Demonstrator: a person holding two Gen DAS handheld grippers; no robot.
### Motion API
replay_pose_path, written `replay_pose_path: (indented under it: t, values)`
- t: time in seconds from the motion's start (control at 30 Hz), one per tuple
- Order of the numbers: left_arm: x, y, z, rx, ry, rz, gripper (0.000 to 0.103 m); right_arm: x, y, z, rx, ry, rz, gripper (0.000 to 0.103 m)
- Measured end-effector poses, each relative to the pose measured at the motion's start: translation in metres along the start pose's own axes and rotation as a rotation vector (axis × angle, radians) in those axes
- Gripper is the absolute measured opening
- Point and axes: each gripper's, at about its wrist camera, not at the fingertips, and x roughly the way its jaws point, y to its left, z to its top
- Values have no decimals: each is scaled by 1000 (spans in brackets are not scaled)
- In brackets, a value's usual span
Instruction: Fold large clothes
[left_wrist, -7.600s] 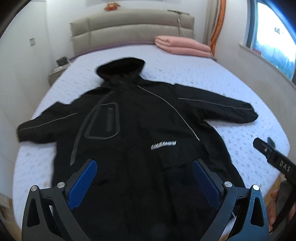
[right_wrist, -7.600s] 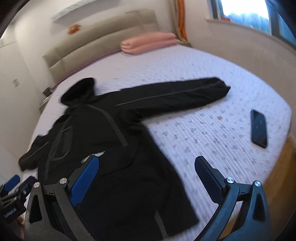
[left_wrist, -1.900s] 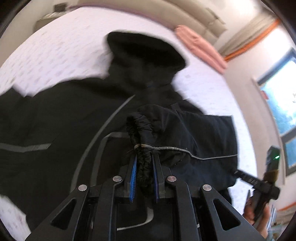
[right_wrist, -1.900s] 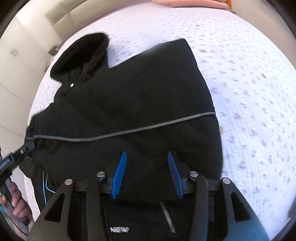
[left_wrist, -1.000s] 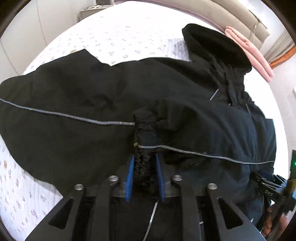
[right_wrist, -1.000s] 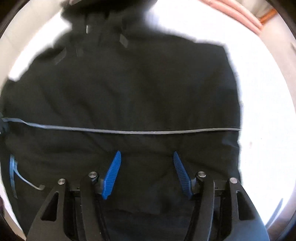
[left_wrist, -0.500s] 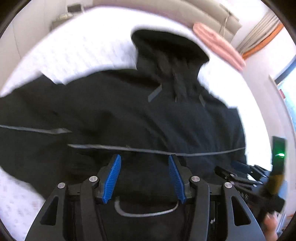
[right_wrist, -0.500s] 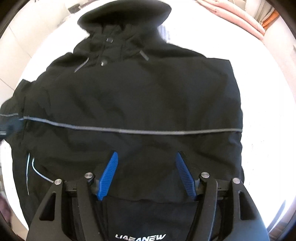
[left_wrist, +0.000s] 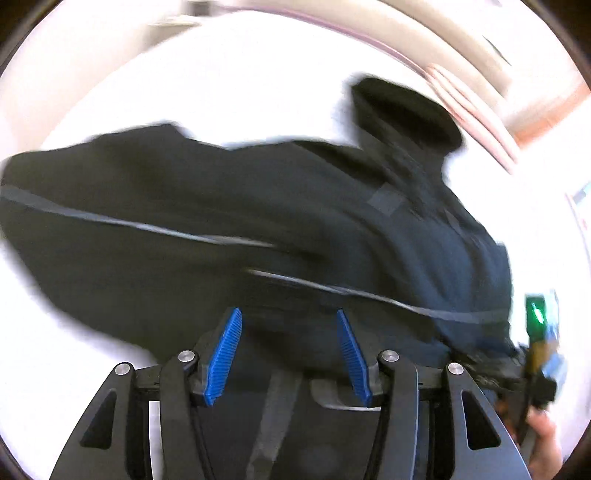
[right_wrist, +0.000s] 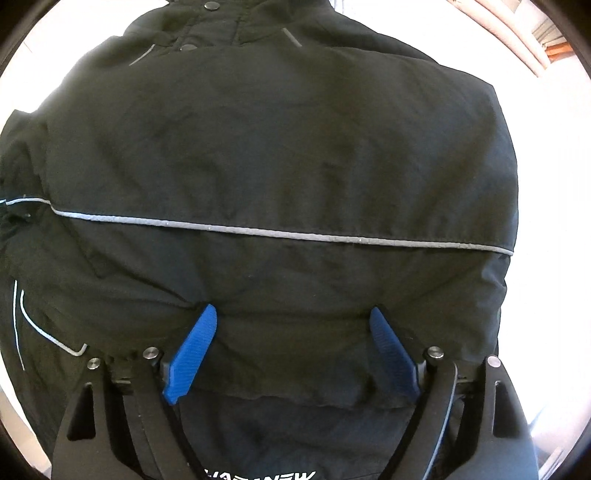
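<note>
- The left gripper (left_wrist: 288, 350) hangs over the near part of the black jacket (left_wrist: 258, 221). Its 2 blue pads (left_wrist: 225, 354) stand apart with nothing pinched between them. This view is smeared by motion, so fine detail is uncertain.
- The jacket lies spread on the white bed (left_wrist: 184, 74). Its hood (left_wrist: 402, 110) points to the far right in the left wrist view. 1 sleeve (right_wrist: 277, 184) is folded across the body, its grey piping (right_wrist: 280, 232) running from left to right.
- The right gripper (right_wrist: 291, 347) points straight down at the folded sleeve. Its jaws have just been opening and stand spread wide. The blue pads (right_wrist: 192, 350) straddle the cloth without squeezing it.
- At the far right, in the left wrist view, the other hand-held tool shows a green light (left_wrist: 535, 314), with fingers (left_wrist: 543, 432) below it.
- Folded pink bedding (left_wrist: 476, 122) lies at the far right, beyond the hood.
</note>
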Motion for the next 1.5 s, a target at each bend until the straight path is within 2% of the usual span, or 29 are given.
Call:
replay_pose_path:
  t: [0.03, 0.17, 0.27, 0.37, 0.47, 0.67, 0.73, 0.8, 0.83, 0.87, 0.97, 1.03, 1.1, 1.17, 1.33, 1.43, 1.5]
  values:
    - [-4, 22, 8, -61, -25, 36, 56, -9, 13, 6, 2, 0, -4, 91]
    - [-32, 145, 34, -345, -104, 194, 60, -20, 19, 18, 3, 3, -10, 94]
    - [-41, 227, 51, -497, -131, 259, 60, -20, 20, 20, 10, 7, -15, 98]
    - [-34, 290, 68, -626, -133, 246, 60, -14, 15, 23, 18, 13, -28, 103]
    - [-20, 339, 83, -714, -125, 200, 60, -11, 14, 27, 21, 17, -27, 103]
    - [20, 387, 92, -808, -82, 69, 65, -7, 9, 26, 23, 10, -32, 103]
    - [22, 395, 94, -809, -89, 53, 65, -3, 10, 26, 28, 16, -37, 103]
    - [27, 388, 102, -778, -90, 63, 58, -4, 11, 27, 32, 23, -42, 103]
    - [27, 386, 106, -768, -89, 50, 36, -7, 13, 27, 34, 26, -43, 103]
    - [23, 380, 109, -746, -86, 52, 28, -9, 13, 27, 38, 32, -44, 103]
    - [1, 353, 119, -669, -95, 140, 12, -7, 13, 30, 36, 40, -45, 103]
    - [-28, 329, 118, -631, -139, 193, 11, -7, 13, 31, 35, 41, -43, 103]
    - [-57, 300, 117, -540, -222, 200, 10, -7, 12, 32, 35, 42, -42, 103]
    - [-76, 264, 115, -420, -265, 209, 10, -6, 11, 35, 37, 48, -43, 103]
    - [-73, 199, 107, -235, -276, 285, 9, -2, 9, 37, 29, 37, -29, 103]
    - [-73, 145, 100, -95, -283, 261, 8, -2, 8, 37, 21, 25, -23, 103]
    - [-69, 102, 91, 16, -272, 270, 8, -2, 8, 38, 19, 25, -20, 103]
